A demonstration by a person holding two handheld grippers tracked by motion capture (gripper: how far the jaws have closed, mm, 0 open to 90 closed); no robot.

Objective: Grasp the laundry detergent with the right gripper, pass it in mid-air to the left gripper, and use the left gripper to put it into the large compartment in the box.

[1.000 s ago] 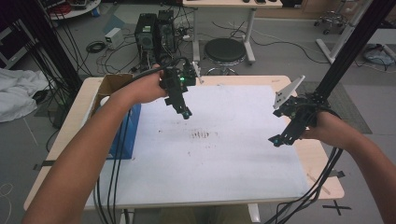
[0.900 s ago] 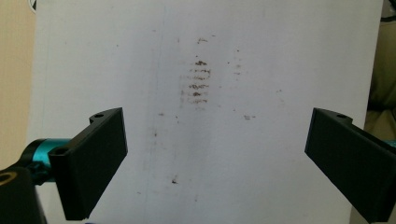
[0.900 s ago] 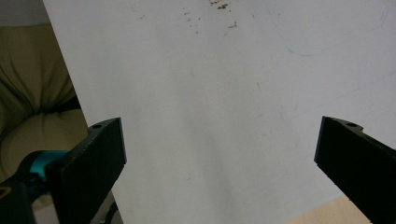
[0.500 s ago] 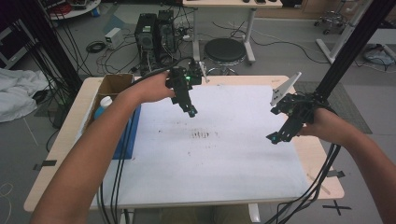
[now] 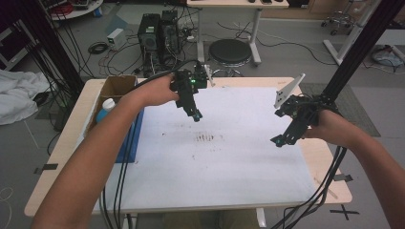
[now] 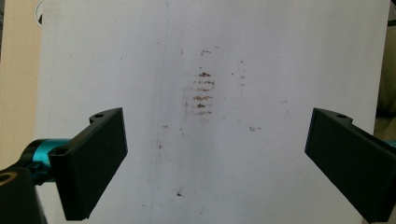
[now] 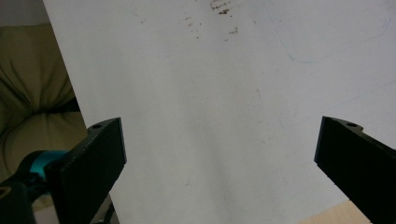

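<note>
A white sheet (image 5: 215, 152) covers most of the wooden table and bears a patch of brown smudges (image 5: 208, 138) near its middle. My left gripper (image 5: 195, 114) hangs above the sheet's far left part, tilted down; in the left gripper view its jaws stand wide apart (image 6: 217, 163) with the smudges (image 6: 201, 91) ahead of them. My right gripper (image 5: 280, 141) hovers over the sheet's right edge, a grey plate (image 5: 288, 90) on top. In the right gripper view it is open (image 7: 219, 168) over bare white sheet (image 7: 224, 116). Neither holds anything.
A cardboard box (image 5: 113, 90) with a white bottle (image 5: 106, 109) in it sits at the table's left, beside a blue pad (image 5: 130, 138). Cables (image 5: 119, 191) trail off the front edge. Behind the table stand a stool (image 5: 230, 51) and computer towers (image 5: 157, 33).
The left gripper has drifted a little toward the far edge of the table and the right gripper has shifted slightly left. Both stay open and empty.
</note>
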